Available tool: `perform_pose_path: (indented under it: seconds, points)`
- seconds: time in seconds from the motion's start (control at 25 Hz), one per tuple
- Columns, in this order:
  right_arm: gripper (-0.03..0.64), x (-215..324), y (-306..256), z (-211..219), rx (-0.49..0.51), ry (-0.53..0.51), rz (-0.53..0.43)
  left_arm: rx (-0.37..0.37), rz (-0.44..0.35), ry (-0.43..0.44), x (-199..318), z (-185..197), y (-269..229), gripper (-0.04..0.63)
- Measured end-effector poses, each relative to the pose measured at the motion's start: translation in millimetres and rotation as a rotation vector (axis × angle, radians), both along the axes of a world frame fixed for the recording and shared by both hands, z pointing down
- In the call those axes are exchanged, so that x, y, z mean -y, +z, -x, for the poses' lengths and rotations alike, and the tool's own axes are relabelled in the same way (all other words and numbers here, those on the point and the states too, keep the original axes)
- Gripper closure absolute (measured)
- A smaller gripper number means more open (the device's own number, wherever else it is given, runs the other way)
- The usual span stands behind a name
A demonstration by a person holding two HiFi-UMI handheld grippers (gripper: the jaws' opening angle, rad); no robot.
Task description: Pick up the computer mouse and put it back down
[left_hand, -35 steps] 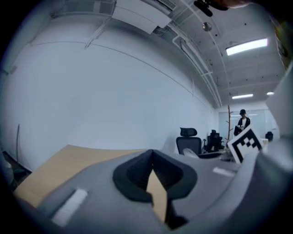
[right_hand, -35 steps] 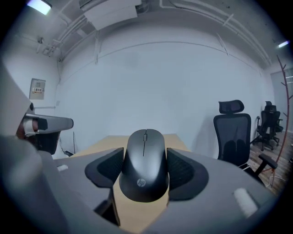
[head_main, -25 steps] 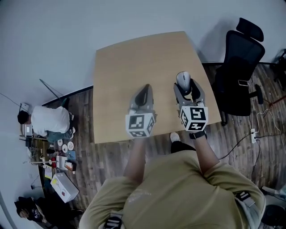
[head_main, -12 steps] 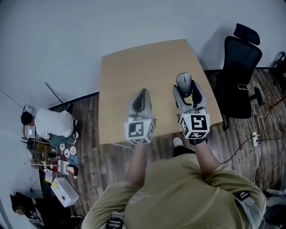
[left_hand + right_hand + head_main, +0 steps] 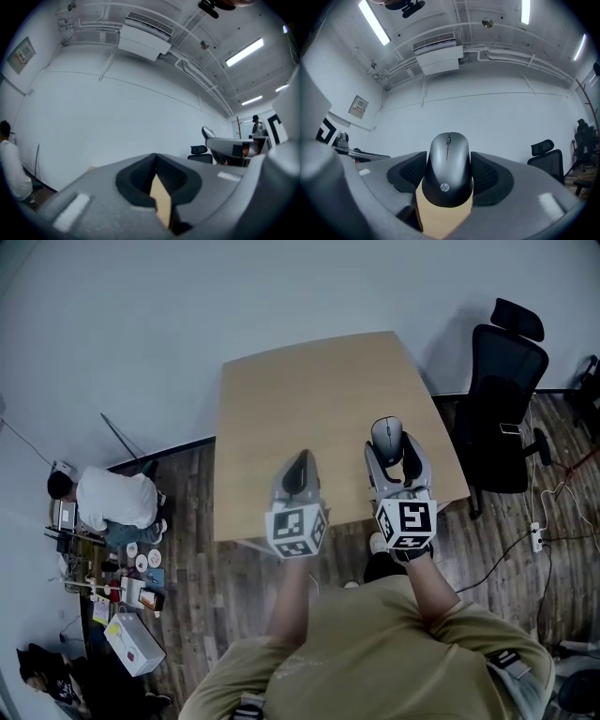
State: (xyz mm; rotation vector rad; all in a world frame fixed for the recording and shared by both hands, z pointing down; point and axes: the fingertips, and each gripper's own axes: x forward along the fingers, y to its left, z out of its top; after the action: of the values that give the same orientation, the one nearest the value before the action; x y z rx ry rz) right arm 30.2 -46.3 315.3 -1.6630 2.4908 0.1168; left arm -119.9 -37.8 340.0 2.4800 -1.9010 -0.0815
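Jaws of the right gripper (image 5: pixel 448 160) are set wide and clamped on a dark grey, rounded computer mouse (image 5: pixel 447 168). Its ribbed black pads (image 5: pixel 486 174) press both flanks, and the scroll wheel points away from the camera. In the head view the mouse (image 5: pixel 386 435) sits in that gripper (image 5: pixel 387 444) over the right front part of a light wooden table (image 5: pixel 309 390); whether it touches the top cannot be told. The left gripper (image 5: pixel 299 459) hovers just beside it, over the front edge. In its own view the left gripper (image 5: pixel 156 158) has its jaws together at the tips with nothing between them. A black office chair (image 5: pixel 502 381) stands right of the table on dark wooden flooring (image 5: pixel 225 577).
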Motion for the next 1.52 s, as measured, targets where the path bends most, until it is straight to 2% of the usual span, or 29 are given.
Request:
perform_pose_path:
  seconds: [0.16,0.32,0.48,0.72,1.0,1.2,1.32,1.52]
  points:
    - [0.319,-13,2,4,-0.004,-0.009,0.0,0.029,0.021,-0.015,-13,5,5,0.595]
    - [0.319,-13,7,1,-0.012,-0.029,0.005,-0.052,-0.012,0.001,-13,-1,6,0.594]
    - [0.319,4,8,-12,-0.018,-0.052,0.013,-0.075,-0.007,-0.005,4,-17,8,0.594]
    - [0.319,49,10,-35,-0.003,-0.099,0.04,-0.055,-0.005,-0.038,39,-47,4,0.594]
    - [0.319,105,22,-51,0.016,-0.199,0.071,-0.026,0.008,-0.126,83,-68,10,0.594]
    - [0.319,136,66,-57,0.055,-0.27,0.168,0.013,0.069,-0.209,88,-75,42,0.594]
    - [0.319,152,93,-46,0.053,-0.321,0.232,0.017,0.118,-0.256,95,-67,63,0.594]
    - [0.319,157,102,2,0.023,-0.415,0.255,0.009,0.147,-0.345,88,-24,72,0.594]
